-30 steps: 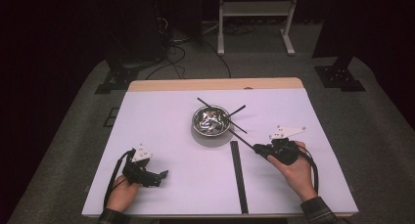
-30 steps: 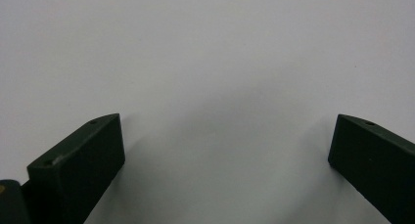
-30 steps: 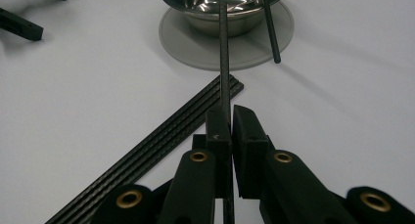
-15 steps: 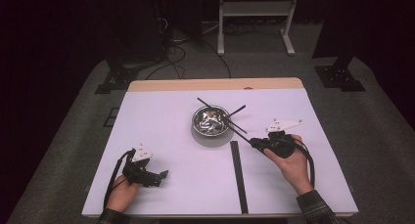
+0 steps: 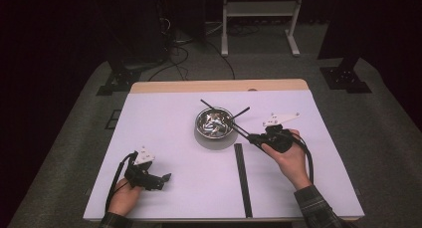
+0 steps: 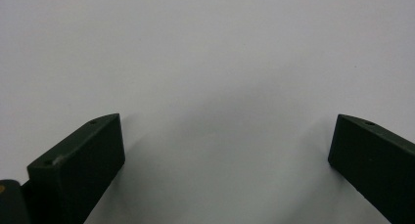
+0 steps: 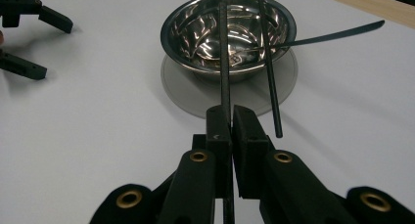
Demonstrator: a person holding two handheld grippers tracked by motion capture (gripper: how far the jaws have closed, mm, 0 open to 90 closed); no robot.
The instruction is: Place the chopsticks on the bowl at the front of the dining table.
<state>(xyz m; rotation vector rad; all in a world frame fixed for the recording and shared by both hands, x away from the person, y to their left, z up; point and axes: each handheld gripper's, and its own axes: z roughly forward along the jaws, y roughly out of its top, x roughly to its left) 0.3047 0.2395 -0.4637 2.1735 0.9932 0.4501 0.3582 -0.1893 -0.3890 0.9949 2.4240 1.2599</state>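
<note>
A steel bowl (image 5: 209,126) (image 7: 195,33) stands on a grey round disc at the middle of the white table (image 5: 164,118). My right gripper (image 5: 253,137) (image 7: 231,117) sits just right of the bowl, shut on a thin black rod (image 5: 240,130) (image 7: 224,82) whose far end reaches into the bowl. A second black rod (image 5: 205,104) (image 7: 269,72) lies across the bowl's rim. A flat black strip (image 5: 241,111) (image 7: 337,35) sticks out of the bowl on its far right. My left gripper (image 5: 166,178) (image 6: 227,136) rests open on bare table at the front left.
A long black bar (image 5: 243,178) lies on the table in front of the bowl, running to the front edge. A wooden strip (image 5: 219,85) borders the table's far side. Stands and cables sit on the dark floor beyond.
My right gripper has moved left and away from the front edge, toward the bowl, carrying the rod's tip further into it. The left gripper has stayed still.
</note>
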